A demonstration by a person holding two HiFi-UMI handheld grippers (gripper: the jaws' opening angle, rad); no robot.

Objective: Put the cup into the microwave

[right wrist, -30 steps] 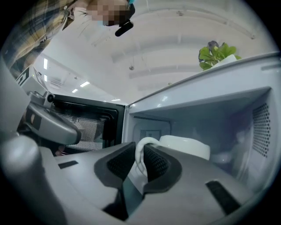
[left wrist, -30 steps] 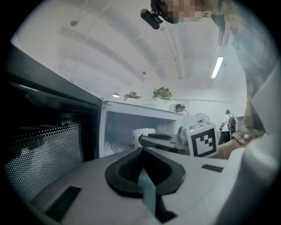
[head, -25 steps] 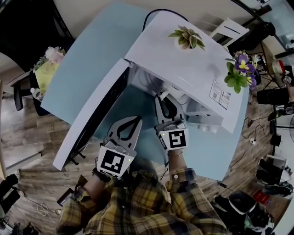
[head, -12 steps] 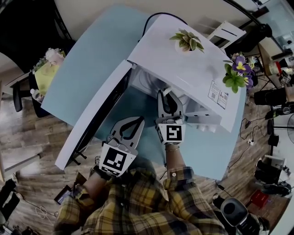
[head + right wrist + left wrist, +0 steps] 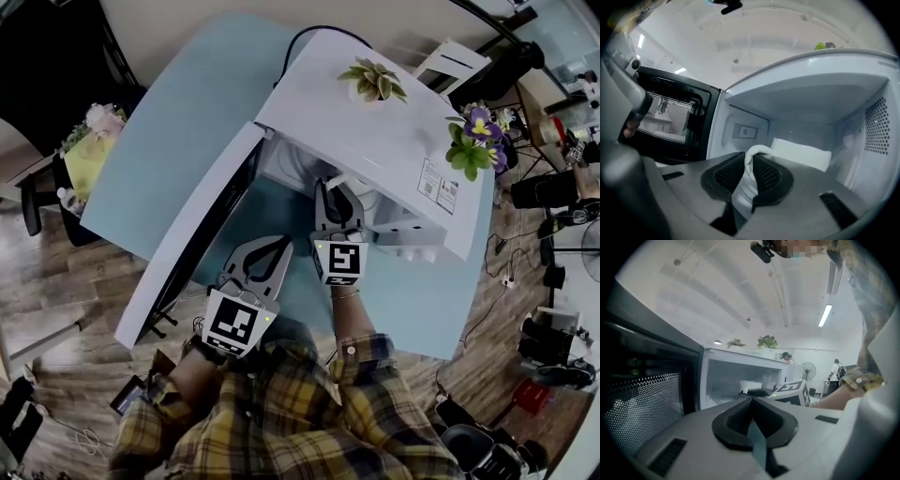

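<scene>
A pale blue desk (image 5: 178, 141) carries a white microwave (image 5: 375, 131), door (image 5: 187, 253) swung open; a dark cable (image 5: 298, 42) seems to trail behind it.

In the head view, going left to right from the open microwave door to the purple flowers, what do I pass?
microwave door → left hand-held gripper → right hand-held gripper → succulent → purple flowers

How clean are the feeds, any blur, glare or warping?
Head view: dim, fisheye-bent, sharp. Left gripper view: strong fisheye, black corners, ceiling light glaring. Right gripper view: same warp, but the white cup barely stands out against the white microwave cavity.
</scene>
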